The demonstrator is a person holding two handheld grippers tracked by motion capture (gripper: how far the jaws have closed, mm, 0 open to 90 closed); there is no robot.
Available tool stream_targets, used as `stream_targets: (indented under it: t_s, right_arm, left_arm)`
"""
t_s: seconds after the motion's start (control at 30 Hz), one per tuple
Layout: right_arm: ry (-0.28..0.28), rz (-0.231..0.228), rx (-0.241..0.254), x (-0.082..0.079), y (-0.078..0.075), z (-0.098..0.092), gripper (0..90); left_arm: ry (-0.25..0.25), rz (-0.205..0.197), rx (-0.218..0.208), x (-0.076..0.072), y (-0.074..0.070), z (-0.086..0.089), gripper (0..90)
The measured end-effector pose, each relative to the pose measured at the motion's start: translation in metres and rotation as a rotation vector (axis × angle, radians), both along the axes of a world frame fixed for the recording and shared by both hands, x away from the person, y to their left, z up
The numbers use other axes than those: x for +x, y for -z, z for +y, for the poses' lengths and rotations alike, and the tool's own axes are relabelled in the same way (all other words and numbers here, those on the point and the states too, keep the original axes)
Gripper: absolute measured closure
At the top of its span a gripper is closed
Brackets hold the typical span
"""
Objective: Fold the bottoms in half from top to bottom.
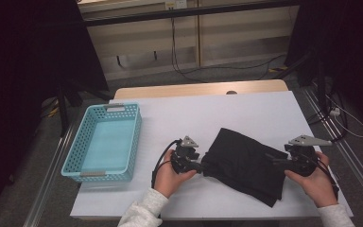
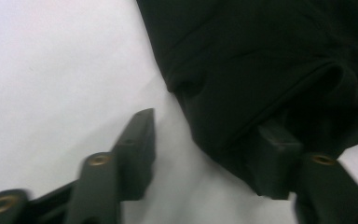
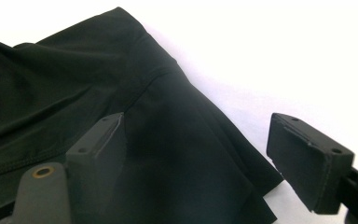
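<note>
The folded black cloth lay on the white surface, between the two hands. The left gripper was at its left edge with jaws about half open, one in front of the cloth, one over bare surface, pinching nothing. The right gripper sat over the right corner, jaws apart, not squeezing either. If the left jaws shut there, they might catch just a thin fold, and the cloth could slip out or come unfolded. The blue plastic basket stood far left.

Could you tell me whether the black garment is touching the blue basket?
Apart: the high view shows bare white table between the blue basket and the black garment.
</note>
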State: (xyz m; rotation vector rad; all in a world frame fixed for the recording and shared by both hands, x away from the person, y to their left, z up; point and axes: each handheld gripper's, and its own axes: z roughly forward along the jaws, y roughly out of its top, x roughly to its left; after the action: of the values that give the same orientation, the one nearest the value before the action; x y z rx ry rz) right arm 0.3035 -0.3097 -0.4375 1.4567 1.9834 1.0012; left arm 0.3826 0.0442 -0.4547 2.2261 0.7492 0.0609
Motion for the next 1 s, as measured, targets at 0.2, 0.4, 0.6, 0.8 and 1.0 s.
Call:
stream_targets:
  t_s: [0.2, 0.4, 0.6, 0.8, 1.0]
  right_arm:
    - [-0.006, -0.005, -0.003, 0.0, -0.001, 0.001, 19.5]
    - [-0.002, -0.008, -0.001, 0.0, -0.001, -0.001, 19.5]
    - [-0.006, -0.024, -0.003, -0.001, -0.003, -0.001, 19.3]
    - [-0.006, -0.034, 0.0, -0.001, -0.004, -0.002, 19.1]
    - [-0.008, -0.038, 0.002, -0.002, -0.003, 0.0, 18.9]
  left_arm:
    - [0.004, 0.037, -0.013, -0.001, 0.003, -0.002, 61.9]
    - [-0.007, 0.09, -0.026, 0.0, 0.002, 0.0, 80.4]
    - [-0.054, 0.133, -0.045, 0.01, -0.004, 0.012, 83.0]
    - [-0.092, 0.129, -0.048, 0.024, -0.008, 0.027, 83.1]
    - [-0.138, 0.12, -0.058, 0.041, -0.012, 0.045, 83.1]
